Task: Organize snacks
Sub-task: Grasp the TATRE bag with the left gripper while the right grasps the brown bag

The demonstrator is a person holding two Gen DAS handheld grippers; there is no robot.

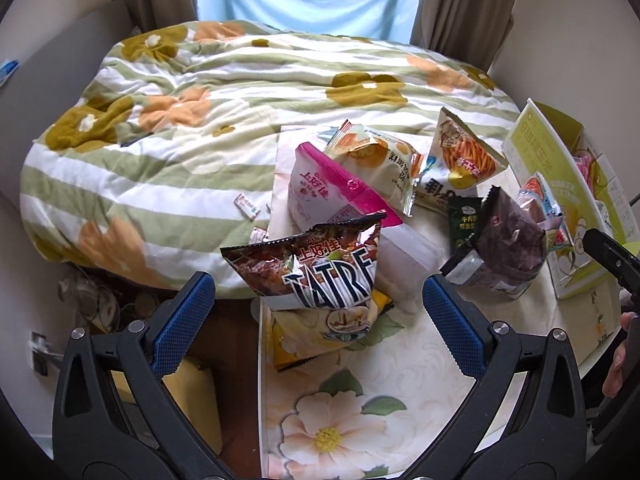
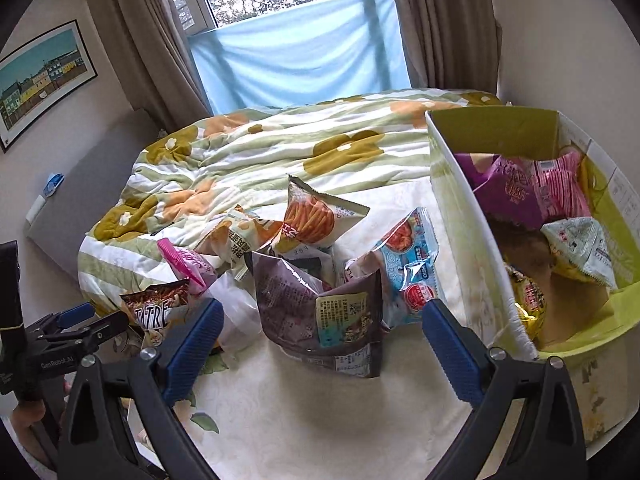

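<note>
Left wrist: my left gripper (image 1: 318, 300) is wide open, empty, framing the TATRE chip bag (image 1: 316, 264) on the table edge.

Right wrist: right gripper (image 2: 322, 320) also open, empty, lined up on the dark purple snack bag (image 2: 320, 308); cardboard box (image 2: 464, 216) just right, part-filled. Step: picking. Next: close, lift into box.

Black plastic left gripper (image 1: 319, 300) and right gripper (image 2: 323, 320), blue textured jaws, silver screws.

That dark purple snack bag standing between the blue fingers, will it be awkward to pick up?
Probably a little. The dark purple bag looks puffed and creased, so it is likely light and will crumple under the right gripper rather than stay stiff. Its film looks glossy, so it may slip. It stands upright beside the blue packet, so a push would likely tip it.
</note>
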